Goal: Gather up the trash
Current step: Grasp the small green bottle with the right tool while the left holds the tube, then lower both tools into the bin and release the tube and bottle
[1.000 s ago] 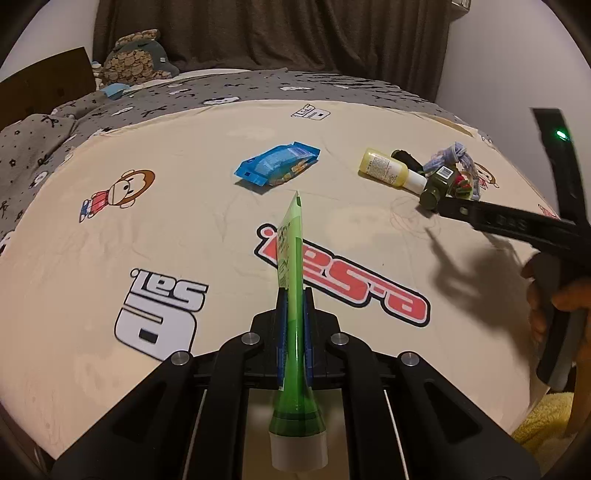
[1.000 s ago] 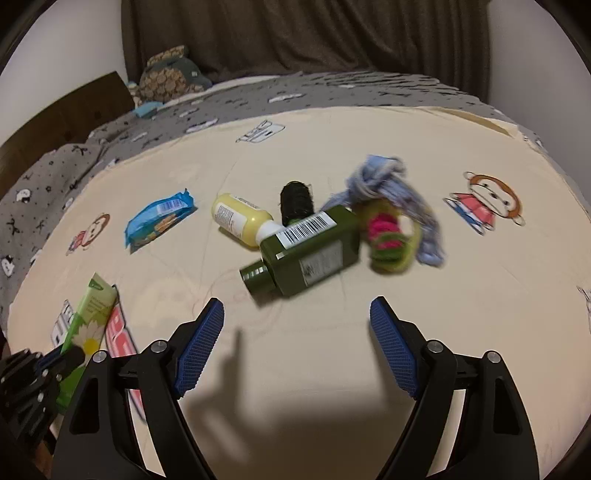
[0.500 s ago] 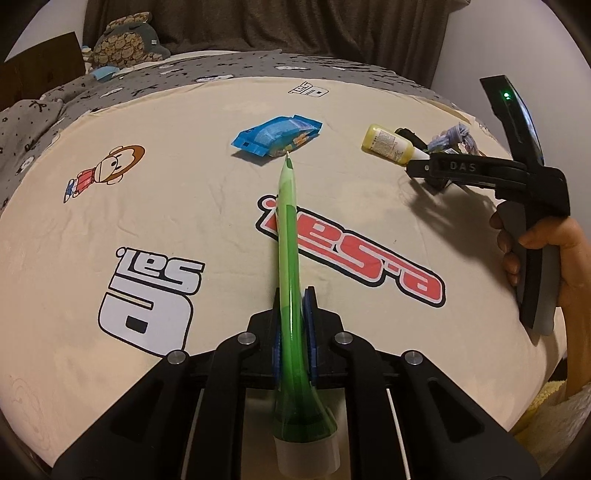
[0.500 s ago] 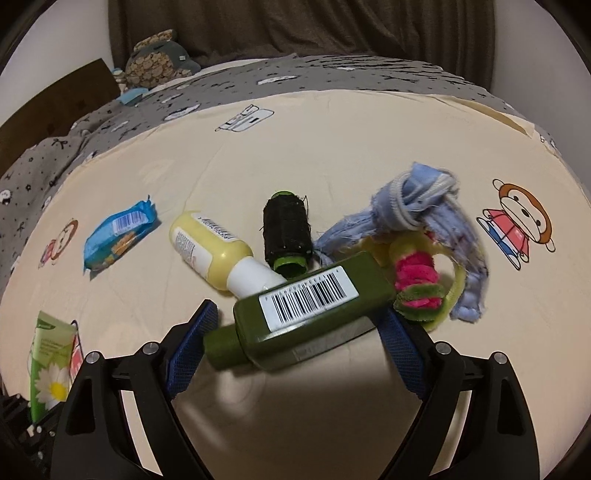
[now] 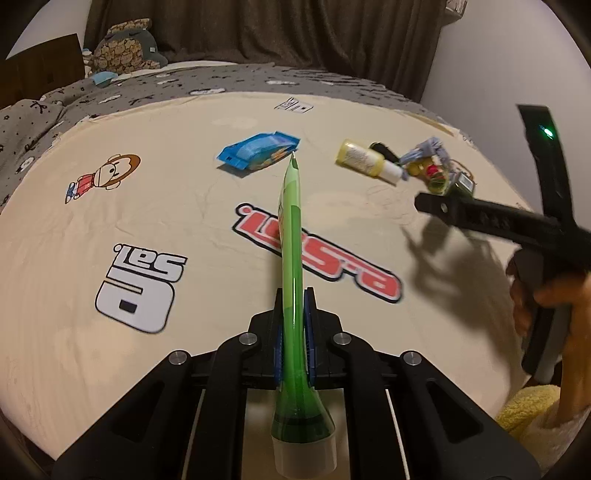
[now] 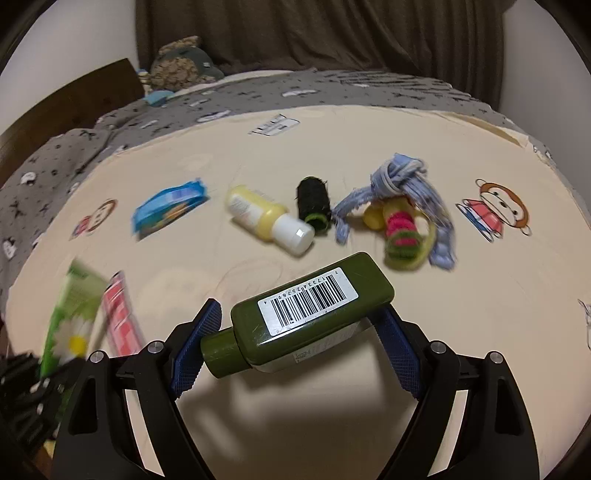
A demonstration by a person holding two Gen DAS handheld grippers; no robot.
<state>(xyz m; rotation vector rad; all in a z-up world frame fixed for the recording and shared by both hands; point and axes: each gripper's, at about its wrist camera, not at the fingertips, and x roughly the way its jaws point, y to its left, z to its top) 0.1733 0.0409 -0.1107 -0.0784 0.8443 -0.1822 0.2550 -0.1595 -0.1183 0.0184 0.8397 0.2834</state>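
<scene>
Dark curtain (image 5: 258, 33), white wall (image 5: 480, 74), poss. wooden headboard (image 5: 40, 66)

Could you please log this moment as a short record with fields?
surface: cream printed sheet on a bed
left gripper: shut on a green tube
right gripper: wide around a dark green bottle, which appears lifted off the sheet
still lying: blue packet, yellow bottle, black roller, blue cloth bundle

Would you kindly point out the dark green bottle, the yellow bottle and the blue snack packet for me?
dark green bottle (image 6: 314, 317): right wrist view, on its barcode label.
yellow bottle (image 6: 258, 216): right wrist view, on its yellow body.
blue snack packet (image 5: 258, 151): left wrist view, middle of the wrapper.
</scene>
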